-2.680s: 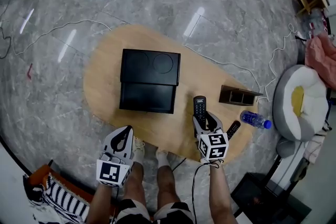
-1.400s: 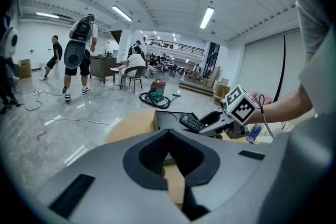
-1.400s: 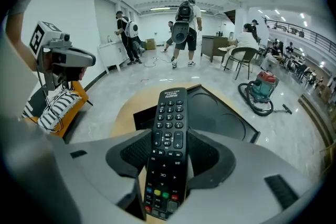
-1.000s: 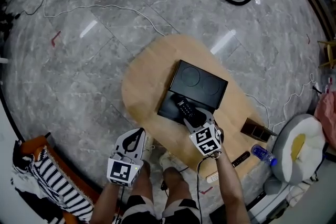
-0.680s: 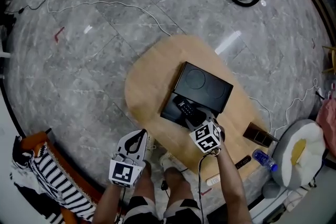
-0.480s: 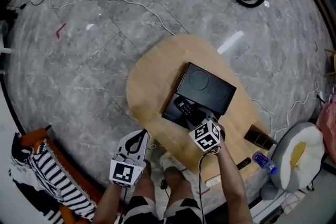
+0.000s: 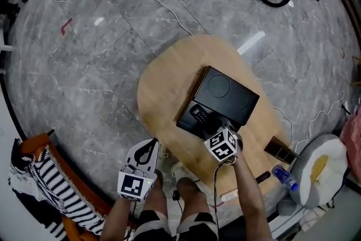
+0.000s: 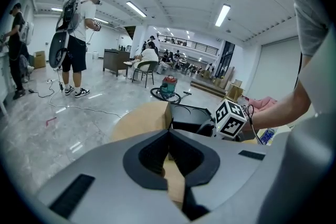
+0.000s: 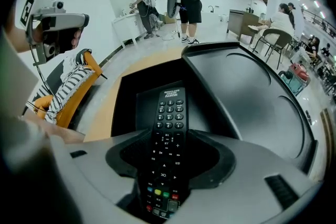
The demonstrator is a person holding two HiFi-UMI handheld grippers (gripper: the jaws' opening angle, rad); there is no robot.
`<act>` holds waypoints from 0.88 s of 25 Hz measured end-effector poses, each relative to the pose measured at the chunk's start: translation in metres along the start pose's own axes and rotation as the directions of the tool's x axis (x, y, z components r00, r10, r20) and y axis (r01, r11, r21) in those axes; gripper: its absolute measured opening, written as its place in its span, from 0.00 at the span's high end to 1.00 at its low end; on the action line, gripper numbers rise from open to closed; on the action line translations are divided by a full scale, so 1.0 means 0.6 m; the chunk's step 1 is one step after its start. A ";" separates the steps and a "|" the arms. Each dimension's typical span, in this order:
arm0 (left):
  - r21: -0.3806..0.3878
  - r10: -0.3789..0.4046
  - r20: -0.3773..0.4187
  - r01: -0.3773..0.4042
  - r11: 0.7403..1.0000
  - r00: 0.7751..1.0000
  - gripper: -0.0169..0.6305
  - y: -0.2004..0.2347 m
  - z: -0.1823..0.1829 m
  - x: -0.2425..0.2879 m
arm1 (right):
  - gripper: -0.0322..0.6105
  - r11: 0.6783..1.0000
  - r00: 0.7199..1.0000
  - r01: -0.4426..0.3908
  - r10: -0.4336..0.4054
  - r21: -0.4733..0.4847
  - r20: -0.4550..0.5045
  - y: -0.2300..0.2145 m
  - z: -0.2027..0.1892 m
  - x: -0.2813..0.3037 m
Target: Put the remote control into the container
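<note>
The remote control (image 9: 169,123) carries two short lines of white print at its far end, well beyond the fingers (image 9: 128,157) of the right gripper (image 9: 170,138). The upper line seems to spell HUAWEI, and the lower is too small to read. Key legends between the fingers are illegible. The cube (image 8: 231,118) shows square patterns, no letters.

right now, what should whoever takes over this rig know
Right tool: shut on remote, angled down over the container's open bay.
Left tool: shut, empty, beside the table.
Done: remote lifted and brought to the container.
Left: lower it in, open the tool, pull back.
</note>
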State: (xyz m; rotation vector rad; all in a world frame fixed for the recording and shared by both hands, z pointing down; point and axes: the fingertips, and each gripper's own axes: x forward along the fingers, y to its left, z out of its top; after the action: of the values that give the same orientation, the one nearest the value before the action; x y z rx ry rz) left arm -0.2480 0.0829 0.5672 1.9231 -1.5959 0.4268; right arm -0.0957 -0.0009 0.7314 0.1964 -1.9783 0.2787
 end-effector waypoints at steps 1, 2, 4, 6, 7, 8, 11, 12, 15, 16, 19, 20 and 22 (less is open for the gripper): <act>-0.001 -0.002 0.001 0.002 1.000 1.000 0.96 0.000 -0.002 0.000 | 0.60 1.000 1.000 -0.002 0.002 0.002 0.001 0.000 0.001 0.000; -0.002 -0.003 0.002 0.003 1.000 1.000 0.96 0.000 -0.004 0.000 | 0.60 1.000 1.000 -0.005 0.005 0.003 0.002 -0.001 0.002 0.001; -0.004 -0.004 0.000 0.004 1.000 1.000 0.96 0.001 -0.008 0.000 | 0.60 1.000 1.000 -0.014 0.014 0.006 0.000 0.000 0.002 0.002; -0.010 -0.004 0.000 0.004 1.000 1.000 0.96 0.001 -0.014 -0.001 | 0.60 1.000 1.000 -0.018 0.018 0.001 0.000 0.001 0.002 0.002; -0.014 -0.006 0.000 0.006 1.000 1.000 0.96 0.000 -0.018 -0.002 | 0.60 1.000 1.000 -0.018 0.018 -0.003 0.004 0.001 0.001 0.002; -0.016 -0.008 0.002 0.008 1.000 1.000 0.96 0.000 -0.019 -0.002 | 0.60 1.000 1.000 -0.018 0.018 -0.005 0.010 0.002 0.002 0.002; -0.008 -0.010 0.007 0.010 1.000 1.000 0.96 0.001 -0.009 -0.004 | 0.60 1.000 0.999 -0.024 0.024 0.010 0.031 0.005 0.007 -0.004; -0.006 -0.009 0.009 0.009 1.000 1.000 0.96 0.003 -0.007 -0.007 | 0.60 0.999 0.999 -0.025 0.024 0.019 0.039 0.005 0.010 -0.007; -0.003 -0.007 0.013 0.007 1.000 1.000 0.96 0.006 -0.005 -0.014 | 0.60 0.999 0.998 -0.013 0.010 0.038 0.065 0.003 0.021 -0.021; -0.002 -0.008 0.015 0.008 1.000 1.000 0.96 0.005 -0.005 -0.016 | 0.60 0.999 0.997 -0.003 -0.001 0.042 0.074 0.001 0.024 -0.027; 0.005 -0.015 0.020 0.015 1.000 1.000 0.96 0.004 0.000 -0.022 | 0.60 0.998 0.994 0.029 -0.035 0.059 0.107 -0.003 0.038 -0.048; 0.010 -0.018 0.021 0.017 1.000 1.000 0.96 0.003 0.003 -0.025 | 0.60 0.997 0.992 0.038 -0.045 0.063 0.118 -0.003 0.043 -0.056; 0.022 -0.023 0.027 0.022 1.000 0.999 0.96 0.000 0.015 -0.029 | 0.60 0.996 0.988 0.051 -0.061 0.073 0.142 0.000 0.053 -0.074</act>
State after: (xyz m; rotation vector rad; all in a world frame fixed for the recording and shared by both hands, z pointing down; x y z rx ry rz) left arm -0.2534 0.0907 0.5498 1.9689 -1.5911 0.4121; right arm -0.1052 -0.0093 0.6783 0.3239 -2.1035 0.3035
